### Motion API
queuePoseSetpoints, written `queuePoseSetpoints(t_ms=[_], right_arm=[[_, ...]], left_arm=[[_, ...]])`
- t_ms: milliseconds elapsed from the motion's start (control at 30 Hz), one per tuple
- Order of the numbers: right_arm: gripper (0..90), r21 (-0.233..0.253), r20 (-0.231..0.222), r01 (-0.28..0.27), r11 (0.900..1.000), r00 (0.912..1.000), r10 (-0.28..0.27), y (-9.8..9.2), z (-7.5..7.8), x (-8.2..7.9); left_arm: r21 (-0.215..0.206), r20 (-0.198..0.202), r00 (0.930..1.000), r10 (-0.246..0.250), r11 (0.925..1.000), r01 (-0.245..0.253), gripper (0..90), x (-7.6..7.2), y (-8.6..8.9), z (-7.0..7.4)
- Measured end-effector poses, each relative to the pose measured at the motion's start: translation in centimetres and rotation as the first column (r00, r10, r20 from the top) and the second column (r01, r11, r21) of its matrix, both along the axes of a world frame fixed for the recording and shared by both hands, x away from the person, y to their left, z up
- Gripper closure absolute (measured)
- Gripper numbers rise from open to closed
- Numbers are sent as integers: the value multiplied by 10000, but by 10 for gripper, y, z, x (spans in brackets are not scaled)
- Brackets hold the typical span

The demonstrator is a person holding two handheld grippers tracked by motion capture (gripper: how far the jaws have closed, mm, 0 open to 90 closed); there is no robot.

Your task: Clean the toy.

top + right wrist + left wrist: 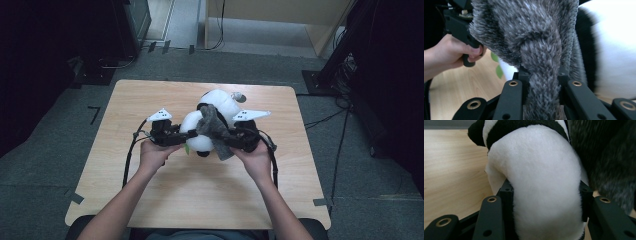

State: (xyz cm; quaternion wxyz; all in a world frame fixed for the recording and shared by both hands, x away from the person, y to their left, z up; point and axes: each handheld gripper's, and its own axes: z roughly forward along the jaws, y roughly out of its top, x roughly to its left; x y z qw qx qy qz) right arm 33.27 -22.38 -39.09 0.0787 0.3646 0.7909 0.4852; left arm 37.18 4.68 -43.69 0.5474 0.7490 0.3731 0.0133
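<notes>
No brand, label or writing could be read on anything in view.

Nearest the person, two bare forearms came up from the bottom of the high view, each hand wrapped round a black gripper handle above the pale wooden desk (165, 200). The left gripper (176, 136) was clamped on the black-and-white plush panda toy (212, 107): in the left gripper view its jaws pressed into either side of a rounded white part of the plush (544, 190), the soft pile bulging out between and above them. The right gripper (231, 136) was clamped on the grey fuzzy knitted scarf (212, 125): in the right gripper view its jaws were closed on a narrow hanging strip of that scarf (544, 82), just below a knot in it.

The panda sat between the two grippers and just beyond them, near the middle of the desk. Its body was white with black bands and a black ear or paw at the top of the left gripper view. The scarf was mottled dark grey with paler tips, long-piled, and draped across the toy's white body towards the right gripper. A small green leaf-shaped bit (499, 71) showed beside the plush, low down on the left gripper's side.

Beyond the desk lay grey carpet floor (250, 65) with trailing cables and dark stands.
</notes>
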Motion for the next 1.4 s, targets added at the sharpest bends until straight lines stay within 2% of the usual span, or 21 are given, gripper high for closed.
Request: queuePoseSetpoints(t_ms=[100,233,333,433,467,533,567,633,700,733,800,867,967,1000,1067,1167,1267,1400], right_arm=[[752,-197,171,87,9998,9998,-84,14,-9,-4],[759,-272,365,-29,9996,9993,39,29,-18,-11],[764,-962,764,-202,9952,9967,277,44,-23,-19],[767,-1356,1017,-430,9898,9932,571,57,-30,-25],[768,-1518,1029,-528,9870,9923,689,61,-32,-26],[771,-1500,883,-738,9859,9922,877,65,-36,-26],[773,-1477,705,-1048,9835,9907,1162,69,-41,-26],[776,-1816,770,-1244,9755,9871,1402,74,-47,-28],[779,-2097,796,-1272,9695,9860,1466,80,-52,-29],[781,-2065,840,-1238,9706,9861,1437,81,-54,-29],[787,-2240,1001,-1140,9679,9852,1393,82,-56,-28],[787,-2572,1310,-1077,9603,9807,1450,82,-59,-27],[786,-3193,870,-1099,9412,9857,1446,85,-68,-24],[786,-3546,746,-947,9302,9888,1290,86,-74,-21],[786,-3485,622,-803,9339,9921,1086,81,-81,-17],[785,-3056,251,-750,9492,9959,868,68,-79,-9],[784,-3111,220,-562,9487,9976,663,56,-74,-5],[783,-3149,56,-322,9486,9993,358,42,-72,1]], left_arm=[[-81,-266,9990,346,9994,-348,496,-2,0,-3],[-534,-562,9965,615,9965,-645,496,-3,1,-5],[-480,-595,9958,692,9962,-721,498,-4,0,-5],[-477,-822,9932,818,9952,-859,498,-3,1,-6],[-498,-890,9922,869,9946,-916,498,-3,2,-7],[-737,-1155,9885,977,9916,-1066,499,-1,4,-7],[-794,-1152,9884,993,9909,-1088,499,-1,5,-7],[-911,-1125,9885,1012,9896,-1117,500,-1,6,-6],[-1027,-1095,9886,1036,9880,-1150,503,-2,6,-4],[-1047,-1116,9884,1033,9878,-1151,504,-2,7,-3],[-1222,-1328,9849,1113,9843,-1277,505,-1,8,-4],[-1415,-1501,9822,1130,9808,-1344,506,0,10,-4],[-1781,-1646,9819,938,9763,-1231,505,0,11,-3],[-1778,-1574,9838,862,9774,-1141,504,0,11,-2],[-1312,-1108,9895,926,9856,-1069,504,-3,10,1],[-1389,-1200,9885,923,9843,-1088,504,-1,13,0],[-1536,-1307,9863,1005,9808,-1203,503,1,16,-2],[-1571,-1304,9865,994,9803,-1195,500,1,19,-2]])
